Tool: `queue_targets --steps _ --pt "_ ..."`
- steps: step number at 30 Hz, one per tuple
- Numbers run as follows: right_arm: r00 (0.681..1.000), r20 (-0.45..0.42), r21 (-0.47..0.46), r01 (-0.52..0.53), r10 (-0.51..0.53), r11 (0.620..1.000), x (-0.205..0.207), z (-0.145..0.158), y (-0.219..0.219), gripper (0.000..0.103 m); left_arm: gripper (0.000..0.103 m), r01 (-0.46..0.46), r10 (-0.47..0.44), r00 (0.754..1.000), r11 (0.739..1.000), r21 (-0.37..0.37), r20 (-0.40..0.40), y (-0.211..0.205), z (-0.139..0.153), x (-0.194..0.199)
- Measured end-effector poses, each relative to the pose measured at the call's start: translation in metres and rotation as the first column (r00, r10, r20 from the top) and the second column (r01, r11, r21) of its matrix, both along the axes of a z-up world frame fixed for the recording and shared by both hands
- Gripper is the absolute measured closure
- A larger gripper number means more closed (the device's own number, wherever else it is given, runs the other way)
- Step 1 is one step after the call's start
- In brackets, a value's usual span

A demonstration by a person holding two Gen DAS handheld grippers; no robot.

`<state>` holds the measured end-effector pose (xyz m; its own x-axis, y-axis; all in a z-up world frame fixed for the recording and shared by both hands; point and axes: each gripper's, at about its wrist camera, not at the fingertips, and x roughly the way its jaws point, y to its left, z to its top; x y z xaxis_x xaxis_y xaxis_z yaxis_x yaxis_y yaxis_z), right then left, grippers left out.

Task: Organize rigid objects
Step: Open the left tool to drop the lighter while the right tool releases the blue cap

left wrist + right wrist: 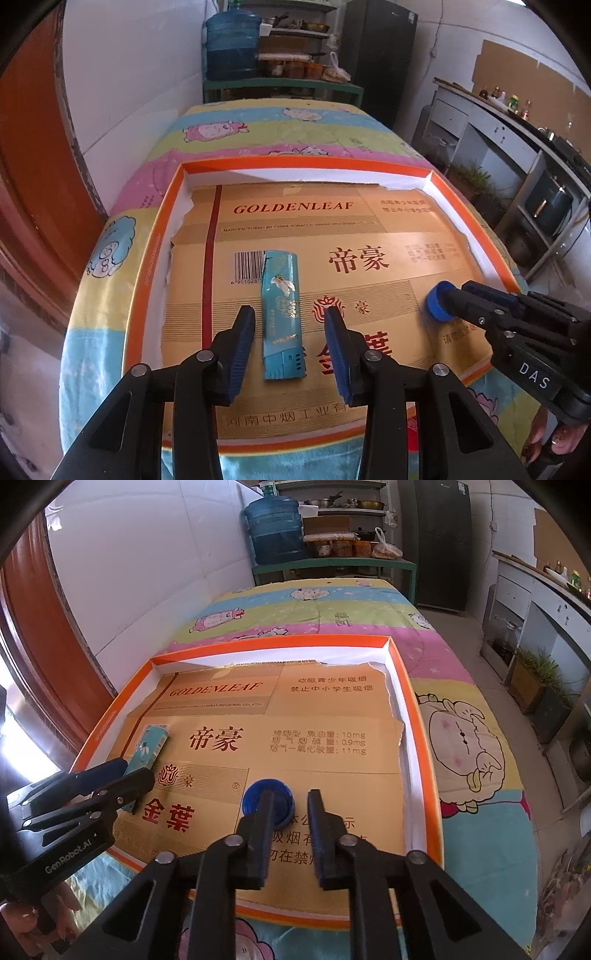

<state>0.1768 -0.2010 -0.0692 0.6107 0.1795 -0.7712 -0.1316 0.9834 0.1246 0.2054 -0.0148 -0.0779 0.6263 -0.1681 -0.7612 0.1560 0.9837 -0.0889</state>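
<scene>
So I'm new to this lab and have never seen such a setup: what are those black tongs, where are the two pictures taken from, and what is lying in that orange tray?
The tongs are two-finger grippers, each held in a person's hand, each carrying a forward-looking fisheye camera. One picture comes from the left gripper, the other from the right gripper. On a bed with a cartoon quilt sits an orange-rimmed tray lined with flattened golden cardboard. On it lie a teal lighter, between the left gripper's open fingers, and a blue bottle cap, at the right gripper's open fingertips. Neither is gripped yet.
</scene>
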Motion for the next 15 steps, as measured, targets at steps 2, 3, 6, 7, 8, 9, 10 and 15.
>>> queue_targets --steps 2,3,6,7,8,9,10,15 --pt "1.000 0.003 0.001 -0.002 0.002 1.000 -0.002 0.001 0.000 0.079 0.063 -0.002 0.002 1.000 1.000 0.008 0.011 -0.001 0.003 -0.003" --pt "1.000 0.005 0.000 -0.002 0.002 1.000 -0.003 0.001 0.000 0.078 0.063 -0.003 0.003 1.000 1.000 0.012 0.018 -0.001 0.005 -0.005" --pt "1.000 0.012 0.002 0.000 0.000 1.000 -0.006 0.004 -0.001 0.078 0.063 -0.014 0.013 0.999 1.000 0.016 0.045 0.000 0.012 -0.011" --pt "1.000 0.016 0.001 0.002 -0.002 1.000 -0.008 0.005 -0.001 0.078 0.063 -0.016 0.015 0.999 1.000 0.010 0.047 0.001 0.015 -0.012" --pt "1.000 0.020 0.002 0.003 -0.003 1.000 -0.009 0.007 -0.001 0.078 0.063 -0.016 0.016 0.999 1.000 0.003 0.048 0.002 0.016 -0.014" --pt "1.000 0.022 0.003 0.004 -0.004 1.000 -0.010 0.008 -0.002 0.078 0.063 -0.017 0.017 0.999 1.000 -0.008 0.050 0.003 0.018 -0.016" --pt "1.000 0.025 0.005 0.005 -0.005 1.000 -0.012 0.010 -0.002 0.078 0.063 -0.018 0.019 0.999 1.000 -0.011 0.051 0.004 0.020 -0.017" --pt "0.999 0.044 0.010 0.009 -0.009 1.000 -0.024 0.019 -0.002 0.078 0.063 -0.036 0.037 0.997 0.999 -0.016 0.065 0.007 0.028 -0.029"
